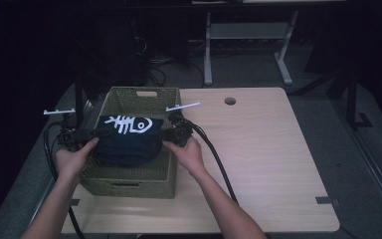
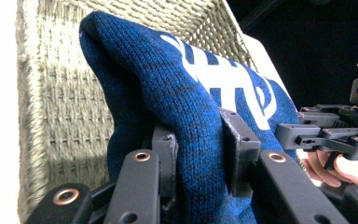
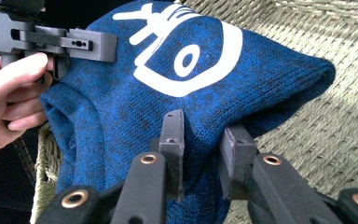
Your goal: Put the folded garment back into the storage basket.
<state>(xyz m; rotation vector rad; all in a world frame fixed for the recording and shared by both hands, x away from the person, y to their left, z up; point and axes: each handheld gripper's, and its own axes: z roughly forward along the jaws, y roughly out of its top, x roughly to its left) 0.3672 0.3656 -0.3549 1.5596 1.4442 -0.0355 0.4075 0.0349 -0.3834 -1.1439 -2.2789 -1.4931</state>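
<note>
Wood-topped bench (image 1: 258, 159) carries one woven basket (image 1: 134, 180) at its left end; the right half of the top lies bare, with a round cable hole near the far edge. The basket sits close to the bench's left and near edges, so little margin exists on those sides.

Folded blue knit garment (image 1: 129, 144) with a white fish-bone print is held over the basket's open top, partly sunk between the walls, print facing up. Whether its underside touches the basket floor cannot be told.

Left gripper (image 2: 200, 154) is clenched on the garment's left edge; the knit bulges between both pads. Right gripper (image 3: 203, 149) is likewise clenched on a fold at the opposite edge. In the high view the left gripper (image 1: 82, 134) and right gripper (image 1: 171, 132) stand at the basket's side walls, a hand behind each.

Judgement: the step in hand is placing the garment into the basket. The next move calls for bringing both hands down evenly until the cloth rests on the floor, then releasing both grips. Clearance is tight at the side rims, where the grippers could catch the weave; open room lies upward and to the right.
</note>
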